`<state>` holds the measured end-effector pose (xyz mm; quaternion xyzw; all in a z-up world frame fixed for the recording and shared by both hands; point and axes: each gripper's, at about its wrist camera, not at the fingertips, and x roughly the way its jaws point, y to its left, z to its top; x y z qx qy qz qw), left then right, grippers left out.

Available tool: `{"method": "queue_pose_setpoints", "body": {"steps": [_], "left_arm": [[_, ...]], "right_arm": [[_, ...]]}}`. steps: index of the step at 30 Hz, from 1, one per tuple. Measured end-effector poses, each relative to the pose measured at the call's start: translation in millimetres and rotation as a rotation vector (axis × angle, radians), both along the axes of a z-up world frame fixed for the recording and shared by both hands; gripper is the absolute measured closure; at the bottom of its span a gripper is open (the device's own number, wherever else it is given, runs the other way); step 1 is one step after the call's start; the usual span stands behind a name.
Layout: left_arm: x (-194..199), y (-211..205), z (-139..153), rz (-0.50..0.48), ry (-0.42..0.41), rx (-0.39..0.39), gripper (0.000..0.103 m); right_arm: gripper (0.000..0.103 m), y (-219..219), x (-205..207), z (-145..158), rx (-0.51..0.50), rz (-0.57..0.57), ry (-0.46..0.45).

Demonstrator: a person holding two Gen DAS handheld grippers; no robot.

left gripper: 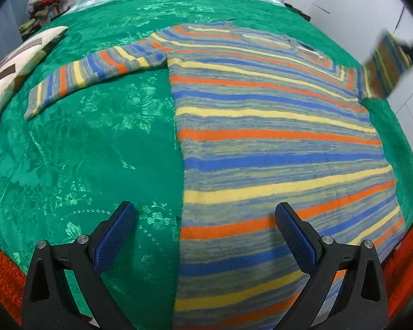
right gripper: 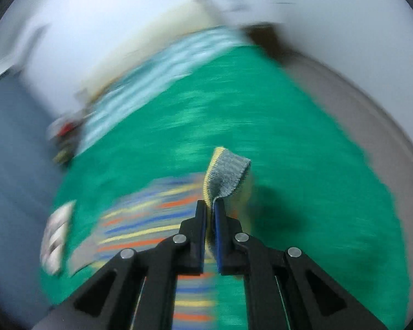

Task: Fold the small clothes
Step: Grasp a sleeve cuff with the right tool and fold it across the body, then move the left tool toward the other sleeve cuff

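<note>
A striped knit sweater [left gripper: 275,143] lay flat on a green bedspread [left gripper: 96,151], filling the centre and right of the left wrist view, its bands running orange, blue, yellow and mottled grey-green. One sleeve [left gripper: 96,74] stretched out flat toward the upper left of that frame, ending near a patterned cushion [left gripper: 16,74]. The other sleeve [left gripper: 385,66] was raised off the bed at the upper right edge, where it appeared blurred. The left gripper [left gripper: 205,220] stood released at the bottom of the frame, its blue pads wide apart above the sweater's lower edge, nothing between them. In the right wrist view, heavily smeared, the right gripper [right gripper: 210,206] was clenched on the sleeve's grey ribbed cuff [right gripper: 225,176], which stood up past the fingertips, apparently folded over.
</note>
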<state>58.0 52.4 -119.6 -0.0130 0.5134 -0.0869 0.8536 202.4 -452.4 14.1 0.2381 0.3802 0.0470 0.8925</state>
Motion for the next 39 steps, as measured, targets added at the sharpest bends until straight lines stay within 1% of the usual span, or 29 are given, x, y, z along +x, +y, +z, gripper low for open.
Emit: {"method": "queue_pose_setpoints", "body": {"steps": [1,3,4,5,6,7,9,11,13,14,15,16,18,19,20,21,22,23,25,26,27,29,30,31,34,35,36,37,39], "left_arm": [[-1,0,2,-0.001,-0.007,0.000,0.002],[-3,2,3,-0.001,-0.012,0.002,0.002],[-4,3,3,-0.002,-0.008,0.004,0.001],[-4,4,2,0.000,-0.003,0.006,0.001],[-5,6,0,0.004,0.003,0.007,0.002],[-5,9,-1,0.011,0.010,0.003,0.002],[-5,13,0,0.022,0.014,-0.014,0.002],[-2,13,1,0.025,0.011,-0.026,0.002],[0,9,0,0.017,0.008,-0.019,0.002],[0,7,-1,0.013,0.009,-0.014,0.002],[1,4,-2,0.006,0.012,-0.007,0.001],[1,1,-4,-0.002,0.017,0.003,0.001],[-2,-4,-8,-0.017,0.023,0.030,0.001],[-3,-5,-9,-0.024,0.023,0.046,0.001],[-5,-6,-10,-0.030,0.022,0.059,0.001],[-6,-7,-11,-0.038,0.020,0.075,0.001],[-7,-8,-10,-0.041,0.017,0.080,0.001],[-7,-8,-10,-0.043,0.014,0.081,0.001],[-6,-9,-10,-0.046,0.016,0.074,0.001],[-4,-10,-11,-0.048,0.018,0.071,0.001],[-2,-11,-13,-0.047,0.022,0.076,0.001],[0,-14,-17,-0.046,0.032,0.092,0.001],[0,-16,-20,-0.047,0.037,0.104,0.001],[0,-17,-22,-0.050,0.037,0.112,0.001],[-3,-18,-25,-0.058,0.025,0.117,0.000],[-3,-17,-25,-0.055,0.022,0.113,0.000],[-4,-17,-26,-0.052,0.020,0.109,0.000],[-4,-16,-26,-0.051,0.019,0.106,0.000],[-4,-17,-27,-0.052,0.021,0.109,0.000]], "right_arm": [[0.097,34,12,10,0.020,0.086,-0.020],[0.096,75,30,12,0.062,0.186,-0.033],[0.090,95,42,8,0.099,0.245,-0.024],[0.071,115,54,-1,0.147,0.297,0.004],[0.058,129,61,-10,0.172,0.325,0.027],[0.047,133,61,-14,0.168,0.325,0.027],[0.047,136,65,-20,0.117,0.306,0.018],[0.047,124,70,-31,0.097,0.270,0.049],[0.047,113,77,-47,0.060,0.252,0.110],[0.048,114,78,-55,0.059,0.265,0.139],[0.048,117,80,-70,0.051,0.299,0.191],[0.049,118,83,-76,0.049,0.318,0.216],[0.053,123,83,-113,0.045,0.360,0.284],[0.054,123,81,-129,0.012,0.344,0.315],[0.056,117,80,-144,-0.050,0.302,0.353],[0.061,109,77,-157,-0.115,0.247,0.390],[0.083,93,72,-168,-0.163,0.174,0.405],[0.090,83,68,-168,-0.162,0.141,0.392],[0.089,70,55,-157,-0.178,0.086,0.363],[0.083,70,47,-148,-0.180,0.099,0.344],[0.080,73,39,-139,-0.185,0.121,0.329],[0.066,87,15,-123,-0.205,0.206,0.311],[0.064,93,3,-119,-0.209,0.246,0.309],[0.061,103,-17,-120,-0.204,0.296,0.315],[0.061,116,-57,-135,-0.194,0.353,0.376],[0.061,117,-75,-150,-0.217,0.351,0.428],[0.061,116,-88,-159,-0.248,0.336,0.457],[0.061,115,-106,-161,-0.283,0.301,0.444],[0.061,119,-128,-149,-0.297,0.258,0.404]]}}
